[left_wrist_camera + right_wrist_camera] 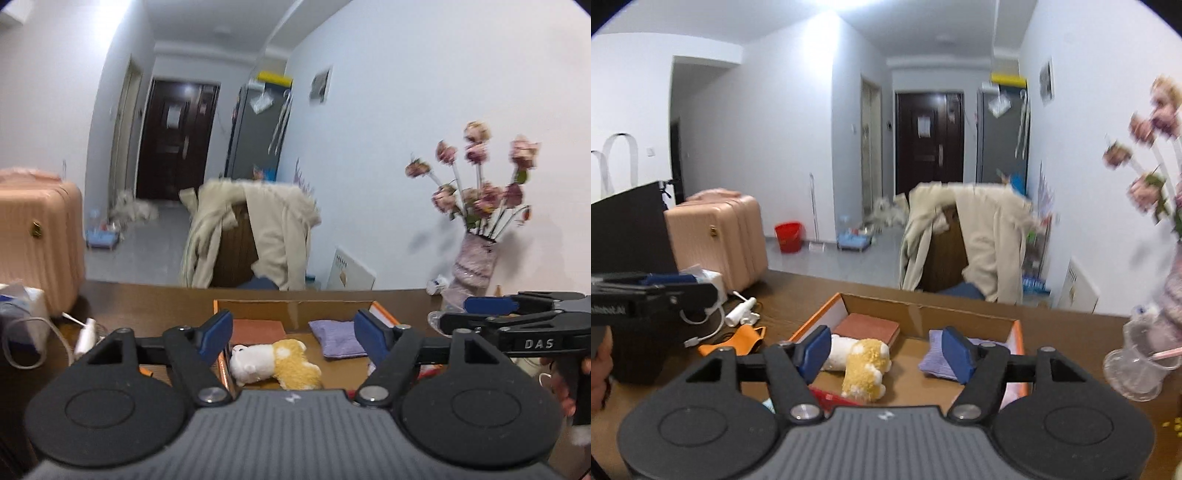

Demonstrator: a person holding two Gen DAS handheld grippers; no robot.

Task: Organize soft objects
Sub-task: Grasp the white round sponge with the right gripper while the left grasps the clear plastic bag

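Observation:
An open cardboard box with orange edges sits on the brown table. Inside lie a yellow and white plush dog, a folded purple cloth and a reddish-brown pad. My left gripper is open and empty, held above the near side of the box. My right gripper is open and empty, also over the box, with the plush between its fingers in view. Each gripper shows in the other's view: the right one, the left one.
A vase of pink flowers and a clear plastic cup stand at the table's right. An orange mask, a white cable and charger lie left of the box. A pink suitcase and a coat-draped chair stand beyond.

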